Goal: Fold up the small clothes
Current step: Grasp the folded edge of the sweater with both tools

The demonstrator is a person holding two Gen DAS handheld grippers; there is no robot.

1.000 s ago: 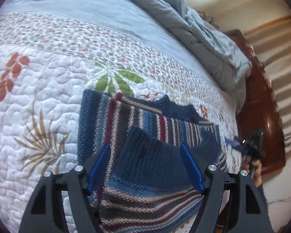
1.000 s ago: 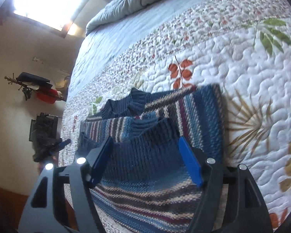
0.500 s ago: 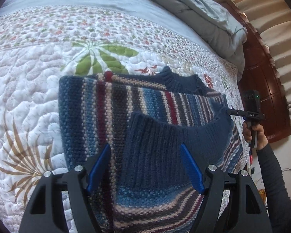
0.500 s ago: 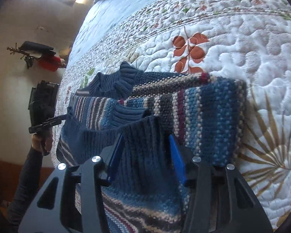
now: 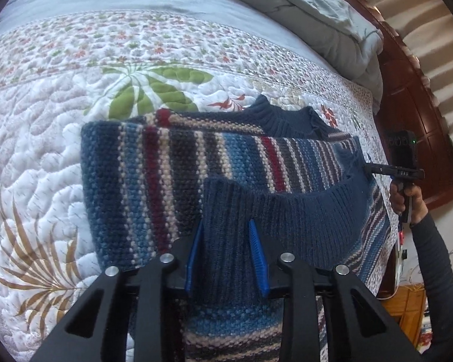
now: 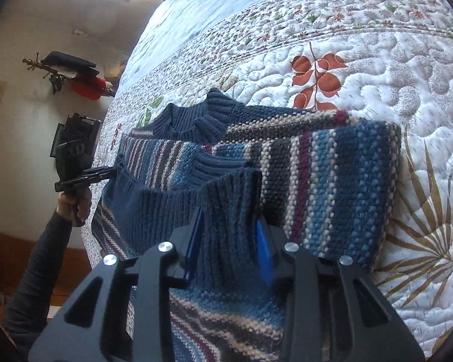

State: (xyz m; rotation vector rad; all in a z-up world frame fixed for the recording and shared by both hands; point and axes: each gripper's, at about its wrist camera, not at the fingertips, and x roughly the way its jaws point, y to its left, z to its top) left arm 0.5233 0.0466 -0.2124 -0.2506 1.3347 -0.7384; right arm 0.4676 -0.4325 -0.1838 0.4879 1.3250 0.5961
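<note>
A small striped knit sweater (image 5: 172,175) in blue, cream and maroon lies partly folded on the quilted bed, with its navy ribbed hem (image 5: 286,217) turned up toward me. My left gripper (image 5: 224,235) is shut on the left part of that hem. My right gripper (image 6: 231,229) is shut on the other end of the hem (image 6: 226,199), which bunches between its blue pads. Each gripper shows in the other view, the right gripper (image 5: 374,169) at the sweater's right edge and the left gripper (image 6: 105,173) at its left edge.
The sweater lies on a white floral quilt (image 5: 39,157). A grey duvet (image 5: 317,15) is heaped at the head of the bed by a dark wooden headboard (image 5: 413,105). A wall shelf with dark and red items (image 6: 72,75) hangs beyond the bed's left side.
Both grippers have closed from wide open onto the navy hem. Both have moved forward over the sweater, and the hem is now bunched and lifted.
</note>
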